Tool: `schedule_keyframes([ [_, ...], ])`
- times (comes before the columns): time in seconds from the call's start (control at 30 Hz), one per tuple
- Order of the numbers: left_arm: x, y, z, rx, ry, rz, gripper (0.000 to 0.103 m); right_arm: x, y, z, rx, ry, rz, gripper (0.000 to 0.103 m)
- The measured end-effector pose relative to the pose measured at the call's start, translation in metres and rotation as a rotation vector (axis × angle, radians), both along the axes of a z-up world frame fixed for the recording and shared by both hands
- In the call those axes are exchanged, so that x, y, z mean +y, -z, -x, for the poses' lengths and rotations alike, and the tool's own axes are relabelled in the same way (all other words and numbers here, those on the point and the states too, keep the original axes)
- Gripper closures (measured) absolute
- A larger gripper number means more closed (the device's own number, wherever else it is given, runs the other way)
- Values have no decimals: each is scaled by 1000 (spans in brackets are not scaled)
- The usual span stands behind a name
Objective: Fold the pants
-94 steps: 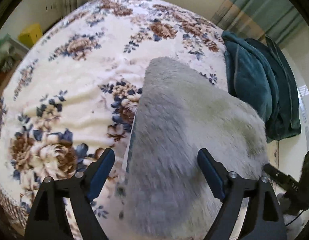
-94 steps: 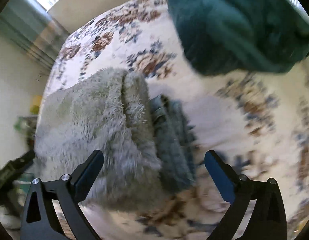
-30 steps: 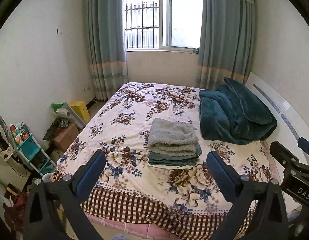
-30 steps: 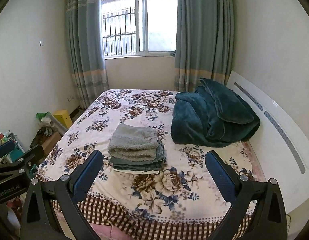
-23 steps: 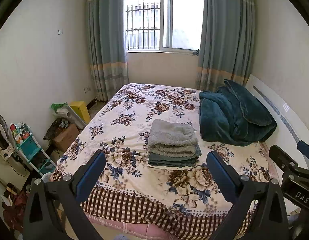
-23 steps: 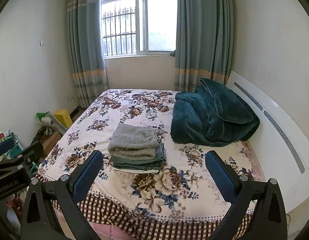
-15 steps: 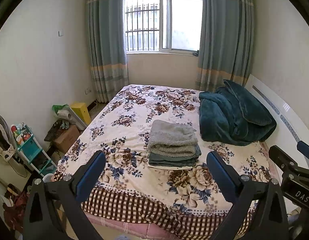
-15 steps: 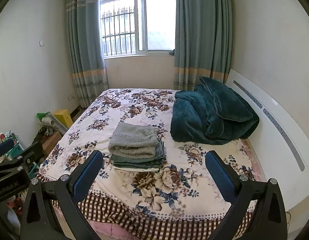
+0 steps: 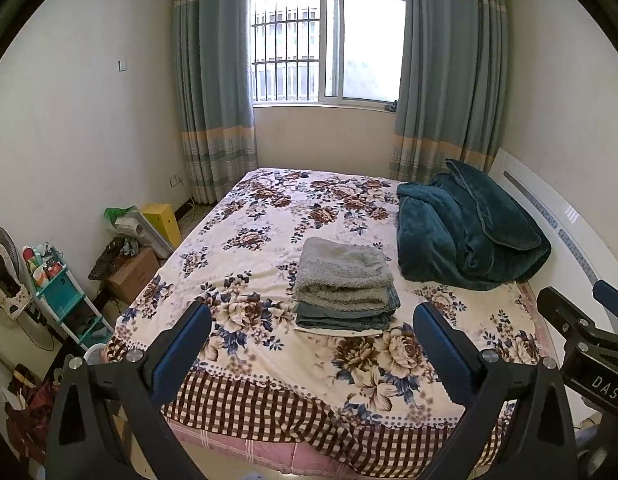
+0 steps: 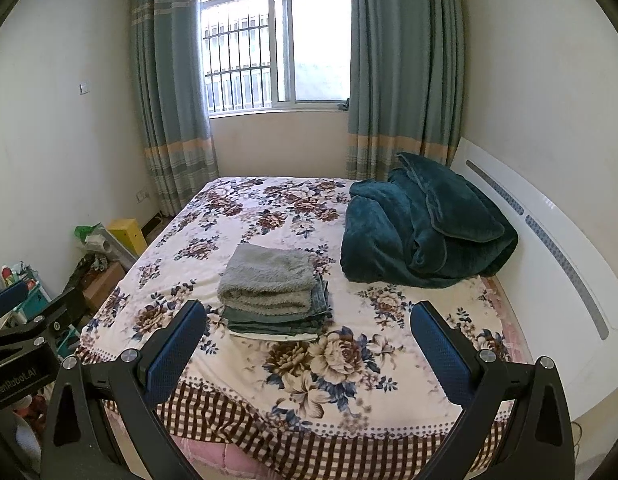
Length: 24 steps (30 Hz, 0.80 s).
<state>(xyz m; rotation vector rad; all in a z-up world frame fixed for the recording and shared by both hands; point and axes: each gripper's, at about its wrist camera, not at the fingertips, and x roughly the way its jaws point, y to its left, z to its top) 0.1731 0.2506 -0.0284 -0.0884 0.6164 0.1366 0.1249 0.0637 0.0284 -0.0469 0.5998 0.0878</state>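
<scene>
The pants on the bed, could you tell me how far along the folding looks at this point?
Done: the grey fleece pants lie folded, squared on top of a stack of folded clothes on the floral bedspread. In hand: nothing; the left gripper and right gripper are both open, held back from the bed. Left: apparently nothing; no unfolded pants show.

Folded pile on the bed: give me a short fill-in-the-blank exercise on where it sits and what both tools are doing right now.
1. The fluffy grey garment lies on ____ of the folded pile.
2. The teal blanket is heaped on the floral bedspread, toward the white ____.
3. The left tool and right tool both have their jaws ____ and hold nothing.
4. Behind the bed, the window has a ____ on each side.

Missing words: top; headboard; open; curtain
</scene>
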Motion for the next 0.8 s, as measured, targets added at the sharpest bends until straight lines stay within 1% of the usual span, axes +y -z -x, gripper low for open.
schedule_keyframes([
  [0.3,-2,1,6,-6,-5,-6,0,3,1,6,3,-6,-10,0],
  [0.67,-1,0,32,-1,-39,3,0,8,-4,7,11,-25,-12,0],
  [0.8,2,0,35,-1,-45,5,0,11,-3,8,16,-30,-13,0],
])
